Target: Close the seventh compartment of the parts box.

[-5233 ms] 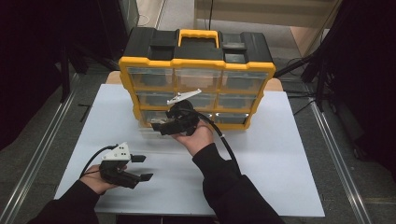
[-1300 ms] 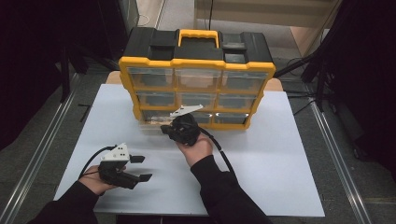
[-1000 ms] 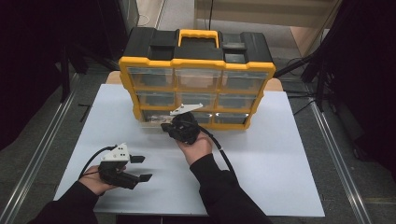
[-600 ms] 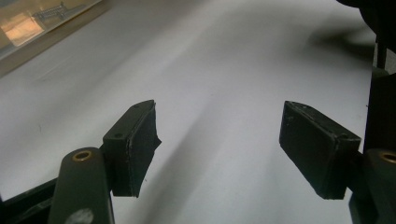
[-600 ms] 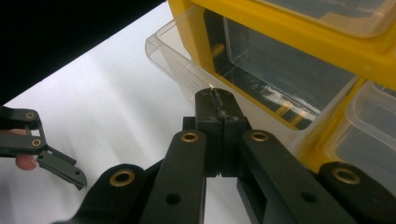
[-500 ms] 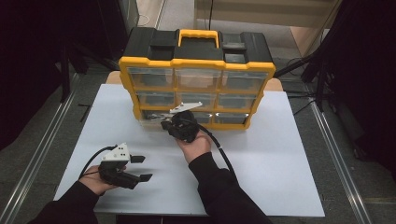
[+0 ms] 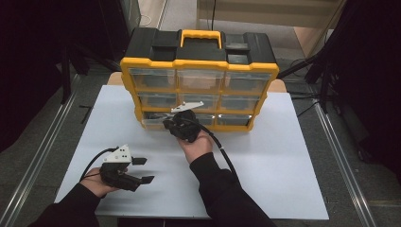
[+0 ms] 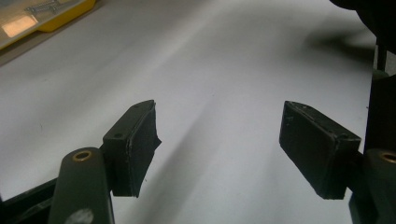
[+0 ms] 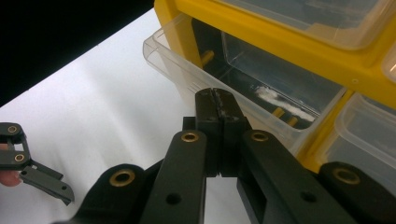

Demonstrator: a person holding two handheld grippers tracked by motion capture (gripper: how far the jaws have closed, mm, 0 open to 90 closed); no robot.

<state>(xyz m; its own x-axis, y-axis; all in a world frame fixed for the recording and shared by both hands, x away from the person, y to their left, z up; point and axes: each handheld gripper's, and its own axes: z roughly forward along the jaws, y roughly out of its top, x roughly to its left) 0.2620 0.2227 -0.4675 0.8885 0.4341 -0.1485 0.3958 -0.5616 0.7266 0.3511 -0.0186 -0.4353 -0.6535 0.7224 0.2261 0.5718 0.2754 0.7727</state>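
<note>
Clear plastic drawer [image 9: 219,79], bottom-left of yellow organizer [image 7: 198,66]: light, stiff, slick; judged best gripped at front lip. Right gripper [image 9: 217,100] pressed together at lip, pinching nothing; left gripper [image 8: 224,144] spread above desk [image 7: 283,156].

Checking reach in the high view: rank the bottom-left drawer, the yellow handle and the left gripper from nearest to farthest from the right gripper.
1. Bottom-left drawer: pulled out, right by the right gripper.
2. Left gripper: lower left, on the table.
3. Yellow handle: atop the organizer, at the back.
</note>
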